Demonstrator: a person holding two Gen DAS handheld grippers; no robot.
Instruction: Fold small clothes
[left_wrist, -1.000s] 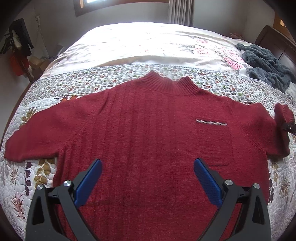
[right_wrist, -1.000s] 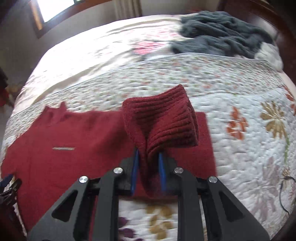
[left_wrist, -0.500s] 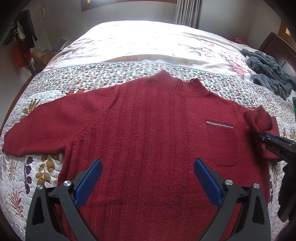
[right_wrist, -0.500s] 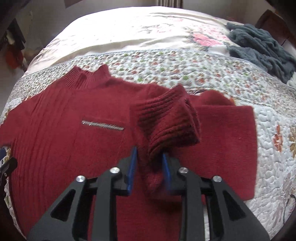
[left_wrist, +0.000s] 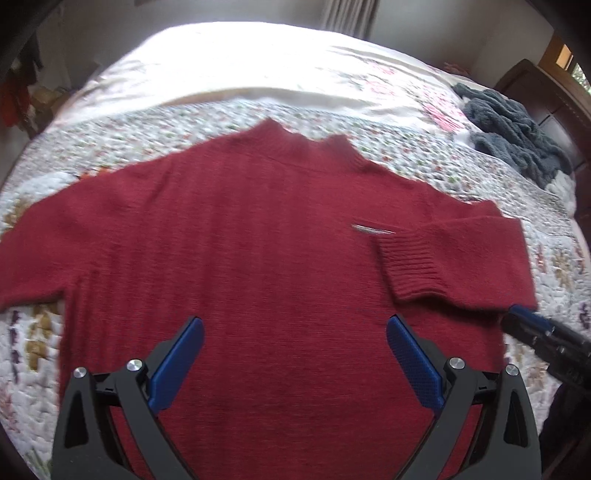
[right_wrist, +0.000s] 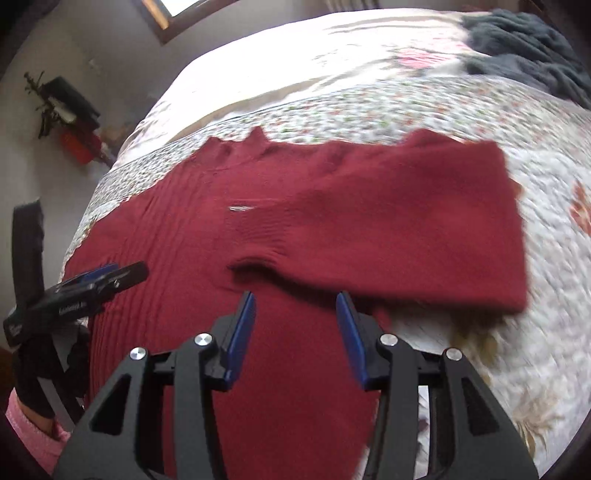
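Observation:
A red knit sweater (left_wrist: 236, 236) lies flat on the quilted bed, collar toward the far side. Its right sleeve (left_wrist: 458, 258) is folded inward across the chest, the ribbed cuff (right_wrist: 258, 236) resting near the small zip pocket. The left sleeve (left_wrist: 33, 258) still stretches out sideways. My left gripper (left_wrist: 295, 354) hovers open over the sweater's lower body, nothing between its blue pads. My right gripper (right_wrist: 295, 325) is open just behind the folded cuff, holding nothing; its tip (left_wrist: 532, 325) shows at the sweater's right edge in the left wrist view.
A grey fluffy garment (left_wrist: 517, 133) lies bunched at the far right of the bed near the dark wooden headboard (left_wrist: 554, 99). The floral quilt (right_wrist: 480, 369) surrounds the sweater. A person's gloved hand and pink sleeve (right_wrist: 33, 428) hold the left gripper.
My right gripper carried the cuff across the chest, let it go and opened, then drew back. The sleeve now lies folded on the sweater. My left gripper stayed open above the hem.

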